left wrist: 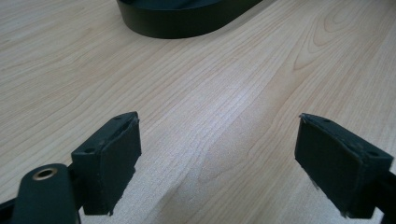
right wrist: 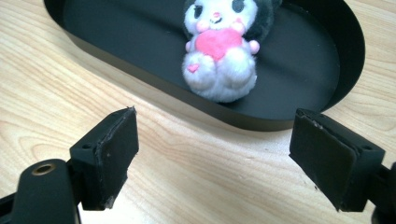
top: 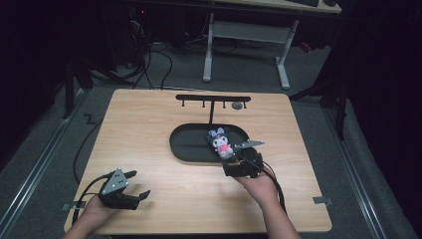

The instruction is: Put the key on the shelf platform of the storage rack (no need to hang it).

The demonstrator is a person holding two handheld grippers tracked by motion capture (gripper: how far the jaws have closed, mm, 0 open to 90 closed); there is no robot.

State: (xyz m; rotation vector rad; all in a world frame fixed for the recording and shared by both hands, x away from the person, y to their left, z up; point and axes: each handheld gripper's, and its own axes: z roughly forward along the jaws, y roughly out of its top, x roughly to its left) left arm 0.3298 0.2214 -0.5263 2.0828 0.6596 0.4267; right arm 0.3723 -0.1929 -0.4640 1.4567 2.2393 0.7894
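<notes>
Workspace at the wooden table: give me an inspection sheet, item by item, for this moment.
Surface: wooden table, light grain, bare around the tray.
Job's things: plush toy lying in the black oval tray; black hook stand rising behind the tray.
Clutter: nothing seen.
Grippers: left tongs open over bare wood; right tongs open, in front of the tray, toy not between the jaws.
Cables: a black cable trails off the left edge.
Surroundings: dark room, white desk frame behind.

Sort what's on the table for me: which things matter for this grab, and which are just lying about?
In play: plush toy, black oval tray holding it, open right gripper.
Lying about: hook rack behind the tray, idle left gripper, open.
</notes>
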